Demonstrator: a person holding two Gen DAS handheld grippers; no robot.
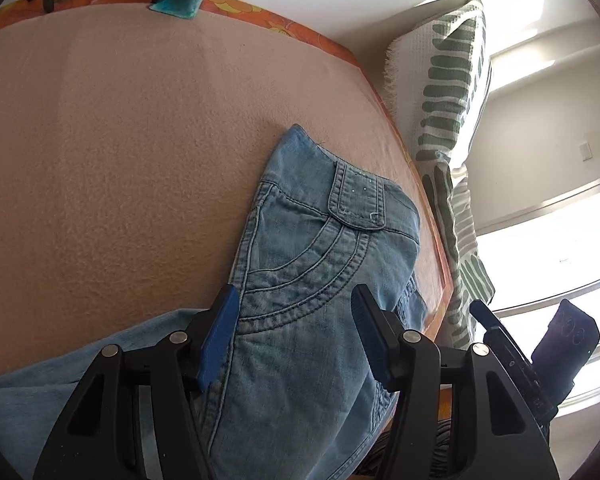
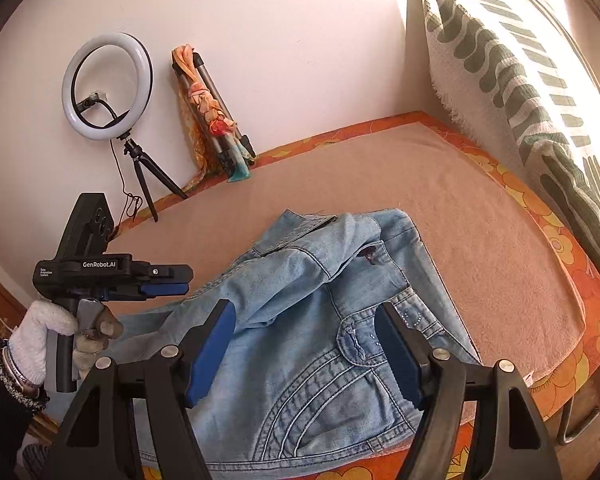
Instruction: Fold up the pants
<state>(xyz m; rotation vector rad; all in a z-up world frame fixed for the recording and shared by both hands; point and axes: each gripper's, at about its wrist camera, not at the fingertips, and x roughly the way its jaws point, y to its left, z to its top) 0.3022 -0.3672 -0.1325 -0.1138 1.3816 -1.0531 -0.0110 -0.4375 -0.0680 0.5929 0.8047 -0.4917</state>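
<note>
Light blue denim pants (image 1: 312, 264) lie on a tan blanket (image 1: 120, 140), waist end toward the right edge. In the right wrist view the pants (image 2: 320, 320) lie bunched with the waistband folded over. My left gripper (image 1: 296, 304) is open just above the pocket seams, holding nothing. It also shows in the right wrist view (image 2: 164, 282) at the left, held level by a gloved hand, its jaw state unclear there. My right gripper (image 2: 304, 320) is open above the waist area, empty. The right gripper's body (image 1: 540, 356) shows at the lower right of the left wrist view.
A green-patterned cushion (image 2: 520, 80) stands along the right edge of the bed. A ring light on a tripod (image 2: 108, 88) and a folded tripod wrapped in a scarf (image 2: 212, 116) lean at the wall. An orange floral sheet (image 2: 540, 208) borders the blanket.
</note>
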